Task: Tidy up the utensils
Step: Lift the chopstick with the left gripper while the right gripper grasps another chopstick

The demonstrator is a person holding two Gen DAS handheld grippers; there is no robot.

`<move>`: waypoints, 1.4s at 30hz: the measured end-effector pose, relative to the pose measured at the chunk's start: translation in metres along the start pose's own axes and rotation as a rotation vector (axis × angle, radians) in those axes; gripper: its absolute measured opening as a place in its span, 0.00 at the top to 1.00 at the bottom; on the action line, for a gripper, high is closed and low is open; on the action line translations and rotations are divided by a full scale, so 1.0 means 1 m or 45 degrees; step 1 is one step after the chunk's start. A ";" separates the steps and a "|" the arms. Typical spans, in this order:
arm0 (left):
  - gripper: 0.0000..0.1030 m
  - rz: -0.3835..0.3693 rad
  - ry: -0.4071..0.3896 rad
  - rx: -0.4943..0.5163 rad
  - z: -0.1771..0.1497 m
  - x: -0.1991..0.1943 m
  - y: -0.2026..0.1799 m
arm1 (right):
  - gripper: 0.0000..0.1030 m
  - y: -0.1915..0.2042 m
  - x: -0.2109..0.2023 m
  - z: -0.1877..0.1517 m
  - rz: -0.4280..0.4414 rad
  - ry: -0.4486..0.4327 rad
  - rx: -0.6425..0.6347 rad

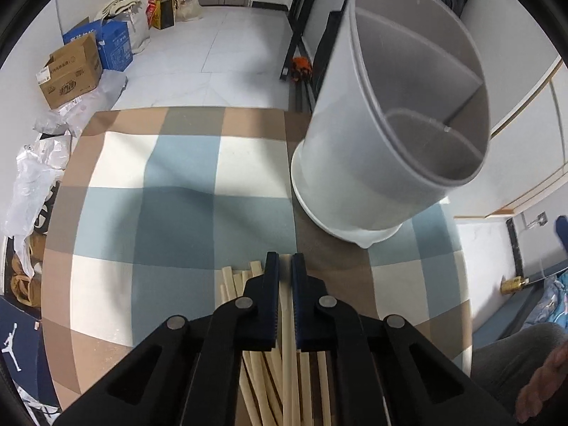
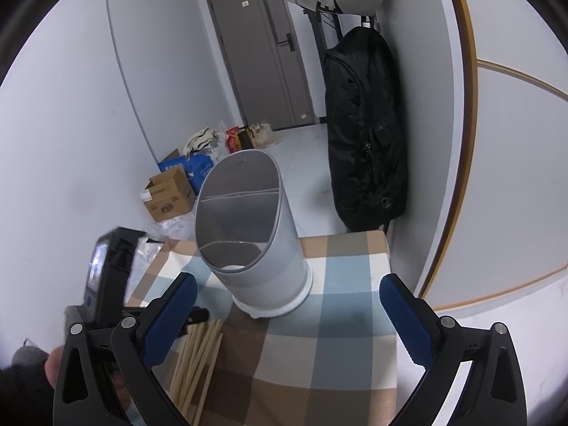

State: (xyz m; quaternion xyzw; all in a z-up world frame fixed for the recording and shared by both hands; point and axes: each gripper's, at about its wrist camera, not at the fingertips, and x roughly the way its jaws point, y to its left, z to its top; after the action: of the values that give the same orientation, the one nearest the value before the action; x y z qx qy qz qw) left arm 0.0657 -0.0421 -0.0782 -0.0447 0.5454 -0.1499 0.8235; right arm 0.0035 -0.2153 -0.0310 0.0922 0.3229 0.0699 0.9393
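Observation:
Several pale wooden chopsticks (image 1: 259,365) lie in a loose pile on the checked tablecloth (image 1: 177,191). My left gripper (image 1: 285,266) is down over the pile, jaws nearly closed on one chopstick (image 1: 286,319) that runs between them. A tall grey utensil holder (image 1: 401,117) with inner dividers stands on a white base to the upper right of the left gripper. In the right wrist view the holder (image 2: 248,234) stands ahead, the chopsticks (image 2: 198,355) lie at lower left, and my right gripper (image 2: 287,291) is open and empty above the table.
The table edge (image 2: 387,248) runs near a white wall. A black backpack (image 2: 365,131) hangs behind the table. Cardboard boxes (image 1: 71,71) and plastic bags (image 1: 32,177) lie on the floor beyond the far and left edges. The left gripper's body (image 2: 106,266) shows at left.

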 end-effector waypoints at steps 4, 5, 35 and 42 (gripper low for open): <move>0.98 -0.042 -0.038 -0.049 0.002 -0.009 0.009 | 0.00 0.004 0.002 -0.002 0.012 0.008 -0.011; 0.98 -0.057 -0.043 -0.060 0.004 -0.008 0.015 | 0.00 0.005 0.002 -0.003 0.016 0.010 -0.013; 0.98 -0.298 -0.298 -0.275 0.010 -0.076 0.082 | 0.60 0.078 0.132 -0.055 0.129 0.650 -0.221; 0.98 -0.317 -0.298 -0.286 0.012 -0.076 0.085 | 0.69 0.098 0.148 -0.059 0.070 0.701 -0.344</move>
State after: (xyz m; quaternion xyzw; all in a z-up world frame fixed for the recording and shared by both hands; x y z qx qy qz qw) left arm 0.0657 0.0602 -0.0263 -0.2205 0.4494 -0.1825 0.8462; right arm 0.0754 -0.0839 -0.1434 -0.0472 0.5504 0.1601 0.8181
